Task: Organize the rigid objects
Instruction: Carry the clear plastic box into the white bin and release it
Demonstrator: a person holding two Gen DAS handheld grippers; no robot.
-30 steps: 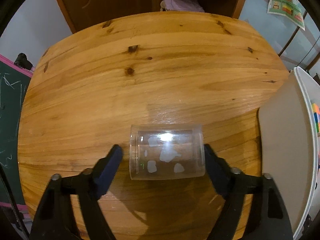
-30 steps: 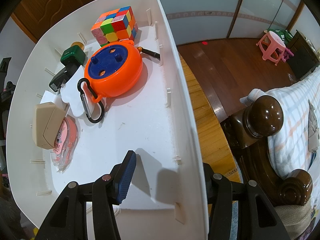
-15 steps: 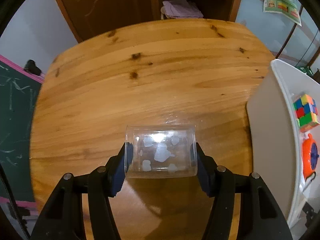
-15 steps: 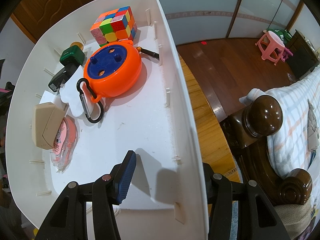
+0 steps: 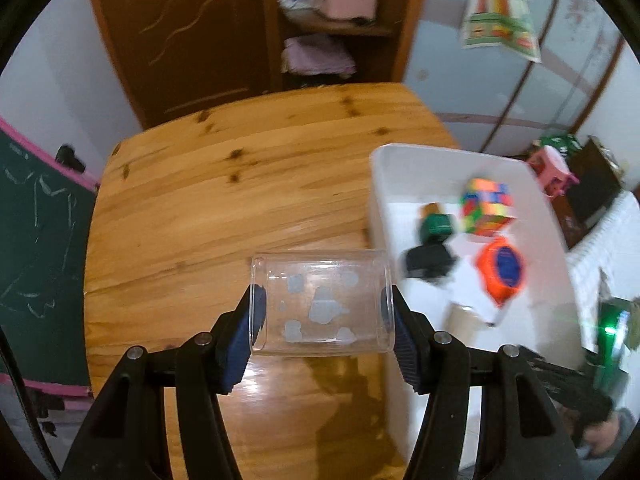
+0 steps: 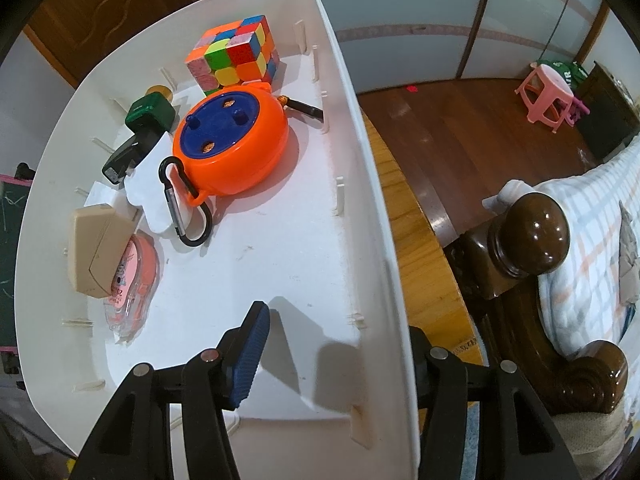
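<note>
A clear plastic cup (image 5: 320,304) with pale stickers lies sideways between the pads of my left gripper (image 5: 322,320), which is shut on it, above the wooden table (image 5: 220,208) and just left of the white bin (image 5: 400,152). In the bin (image 6: 360,160) lie a colour cube (image 6: 232,56), an orange and blue reel (image 6: 232,144) with a black carabiner (image 6: 184,208), a green and black item (image 6: 148,128), a beige box (image 6: 96,252) and a pink tape dispenser (image 6: 134,280). My right gripper (image 6: 336,324) straddles the bin's right wall. Its jaws are opening slightly and the left pad is off the wall.
A dark wooden bedpost (image 6: 528,236) and a checked blanket (image 6: 592,240) stand right of the table. A pink stool (image 6: 548,92) is on the floor beyond. A green chalkboard (image 5: 36,240) is at the left, and a brown cupboard (image 5: 192,32) is behind the table.
My left gripper closed on the clear cup, lifted it off the table and carried it right towards the bin. The right gripper stayed at the bin's wall.
</note>
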